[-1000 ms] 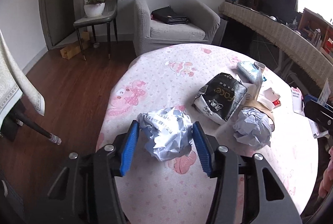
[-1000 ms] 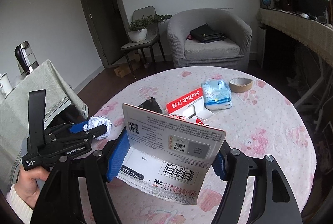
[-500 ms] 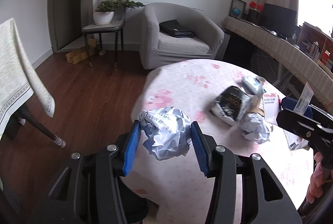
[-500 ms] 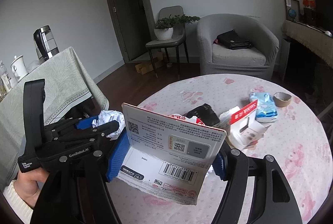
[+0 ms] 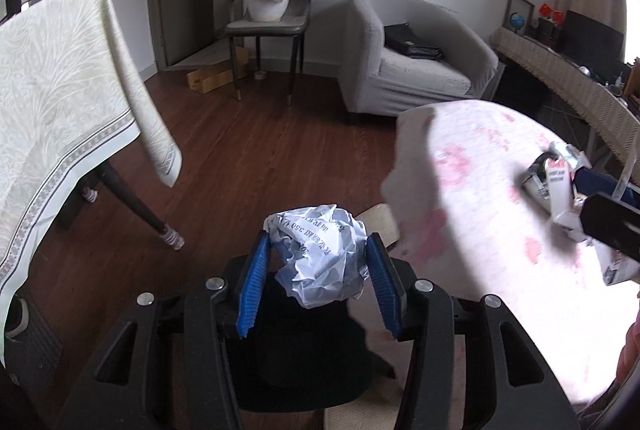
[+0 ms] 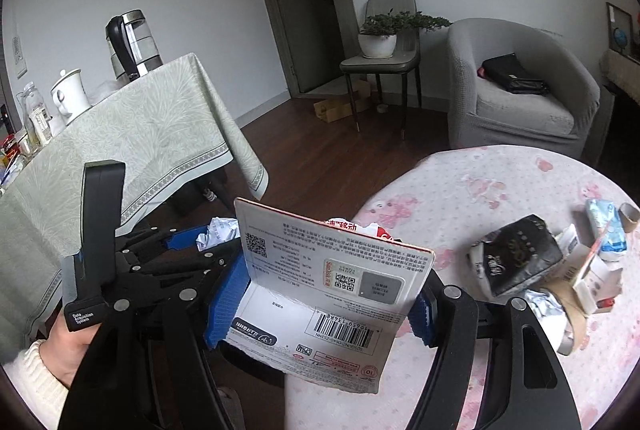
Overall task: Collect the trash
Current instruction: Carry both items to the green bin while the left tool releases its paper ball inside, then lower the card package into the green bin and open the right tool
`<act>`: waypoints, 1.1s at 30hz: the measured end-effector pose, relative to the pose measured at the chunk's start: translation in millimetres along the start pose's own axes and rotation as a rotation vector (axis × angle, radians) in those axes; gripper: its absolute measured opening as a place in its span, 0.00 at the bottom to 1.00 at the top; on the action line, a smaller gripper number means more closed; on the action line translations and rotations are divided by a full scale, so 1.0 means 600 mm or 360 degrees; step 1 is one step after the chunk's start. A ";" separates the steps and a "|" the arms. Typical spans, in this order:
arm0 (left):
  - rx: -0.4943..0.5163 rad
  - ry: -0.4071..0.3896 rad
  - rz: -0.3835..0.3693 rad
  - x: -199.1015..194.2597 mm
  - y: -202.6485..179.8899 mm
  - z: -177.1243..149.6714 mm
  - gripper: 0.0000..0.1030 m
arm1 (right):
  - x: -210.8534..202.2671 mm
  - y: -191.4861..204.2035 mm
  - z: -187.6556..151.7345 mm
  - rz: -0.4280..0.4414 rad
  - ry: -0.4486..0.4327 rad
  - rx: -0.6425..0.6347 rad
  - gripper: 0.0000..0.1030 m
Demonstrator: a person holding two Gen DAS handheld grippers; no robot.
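Note:
My left gripper [image 5: 318,272] is shut on a crumpled paper ball [image 5: 320,254] and holds it off the round table's left edge, above a black bin [image 5: 296,350] on the floor. It also shows in the right wrist view [image 6: 188,250], with the paper ball [image 6: 218,230] between its blue pads. My right gripper [image 6: 318,304] is shut on a flat white cardboard package [image 6: 328,290] with a barcode, held over the table's near edge. More trash lies on the pink tablecloth [image 6: 460,198]: a black wrapper [image 6: 516,254], a torn carton [image 6: 588,270] and a tissue pack [image 6: 604,226].
A side table with a pale green cloth [image 6: 132,146] stands left, bearing a kettle [image 6: 132,46] and a white teapot [image 6: 70,96]. Its leg [image 5: 136,206] is near the bin. A grey armchair [image 5: 412,58] and a chair with a plant [image 5: 276,10] stand behind, across wooden floor.
My left gripper has carried the paper ball left, off the table and over the black bin. My right gripper, still holding the package, has followed leftward toward the table's edge.

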State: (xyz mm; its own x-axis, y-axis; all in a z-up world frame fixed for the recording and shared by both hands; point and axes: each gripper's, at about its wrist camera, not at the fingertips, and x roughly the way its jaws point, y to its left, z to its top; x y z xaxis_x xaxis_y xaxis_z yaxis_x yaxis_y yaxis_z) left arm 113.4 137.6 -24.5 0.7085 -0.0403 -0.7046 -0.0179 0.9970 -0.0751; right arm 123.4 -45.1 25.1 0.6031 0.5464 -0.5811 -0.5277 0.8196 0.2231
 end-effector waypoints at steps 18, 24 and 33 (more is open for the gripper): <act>-0.0142 0.0402 0.0063 0.079 0.133 -0.087 0.51 | 0.125 0.108 0.016 0.0167 0.0169 0.0017 0.69; -0.0188 0.0449 0.0034 0.086 0.159 -0.100 0.57 | 0.168 0.131 0.014 0.0165 0.0243 0.0025 0.69; -0.0225 0.0403 -0.0027 0.072 0.193 -0.102 0.62 | 0.218 0.145 0.000 0.0130 0.0326 0.0013 0.69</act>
State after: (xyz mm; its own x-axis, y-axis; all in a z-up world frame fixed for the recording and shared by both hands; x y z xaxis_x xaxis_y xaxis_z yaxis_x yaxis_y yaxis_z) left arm 98.8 247.1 -106.9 0.5109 -0.0898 -0.8549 -0.1183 0.9777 -0.1734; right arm 156.4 97.7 -31.2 0.4239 0.5655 -0.7074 -0.5647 0.7757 0.2817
